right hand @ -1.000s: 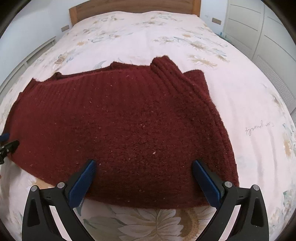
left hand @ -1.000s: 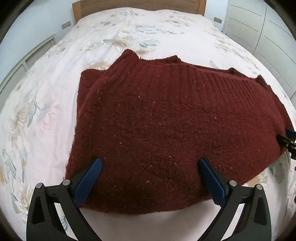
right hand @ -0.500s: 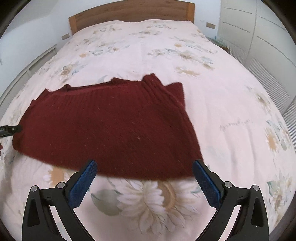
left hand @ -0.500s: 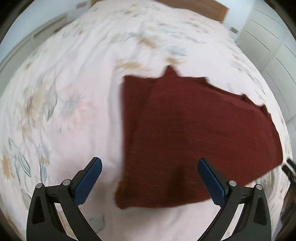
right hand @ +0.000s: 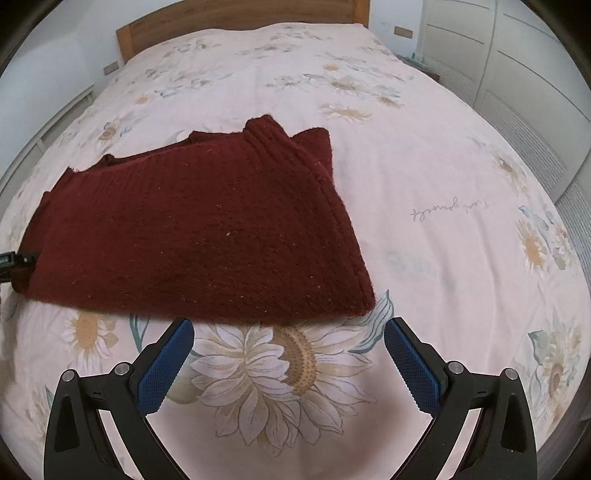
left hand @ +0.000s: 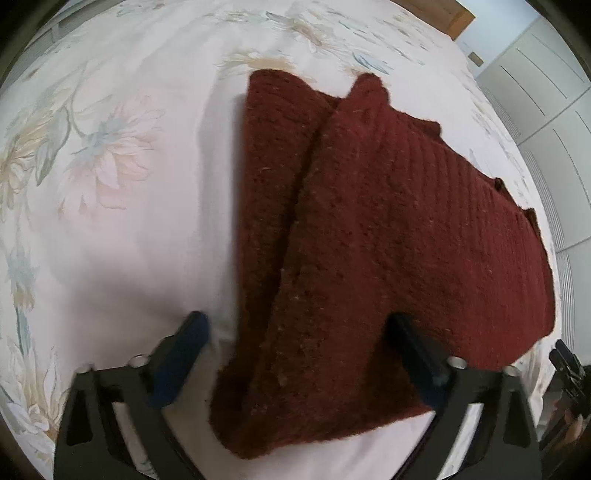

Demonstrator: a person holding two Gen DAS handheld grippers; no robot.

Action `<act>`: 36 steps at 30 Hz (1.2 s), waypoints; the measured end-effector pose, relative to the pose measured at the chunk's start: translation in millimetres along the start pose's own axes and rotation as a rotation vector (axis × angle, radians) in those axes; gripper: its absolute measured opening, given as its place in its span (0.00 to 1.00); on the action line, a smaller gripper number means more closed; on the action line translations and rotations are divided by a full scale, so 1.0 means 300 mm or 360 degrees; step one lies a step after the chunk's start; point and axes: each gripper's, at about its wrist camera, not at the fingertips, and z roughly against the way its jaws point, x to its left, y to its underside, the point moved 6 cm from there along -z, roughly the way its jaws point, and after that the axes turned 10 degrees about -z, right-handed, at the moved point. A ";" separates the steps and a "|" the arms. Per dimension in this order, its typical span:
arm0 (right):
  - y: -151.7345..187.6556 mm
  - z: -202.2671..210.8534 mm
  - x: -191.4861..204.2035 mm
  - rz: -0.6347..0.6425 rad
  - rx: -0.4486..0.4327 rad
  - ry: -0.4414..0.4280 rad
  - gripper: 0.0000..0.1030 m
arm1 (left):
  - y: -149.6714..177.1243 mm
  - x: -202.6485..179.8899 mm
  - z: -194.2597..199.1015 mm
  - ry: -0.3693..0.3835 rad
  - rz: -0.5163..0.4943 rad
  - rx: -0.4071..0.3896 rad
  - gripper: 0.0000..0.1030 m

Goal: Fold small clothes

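A dark red knitted sweater lies folded on the flowered bed cover; it also shows in the right wrist view. My left gripper is open, its blue pads on either side of the sweater's near left corner, with the cloth lying between them. My right gripper is open and empty, over the cover just short of the sweater's near edge. The right gripper's tip shows at the right rim of the left wrist view, and the left gripper's tip at the left rim of the right wrist view.
The bed cover spreads wide around the sweater. A wooden headboard stands at the far end. White wardrobe doors line the right side, and a white wall panel the left.
Both grippers pulled back from the sweater's near edge. The right one has stayed back and higher. The left one swung left, then came down close around the sweater's near left corner.
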 end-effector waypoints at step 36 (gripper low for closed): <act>-0.162 0.233 -0.394 -0.0252 -0.0178 -0.0012 1.00 | -0.335 -1.201 0.078 0.0341 -0.0566 -0.0069 0.19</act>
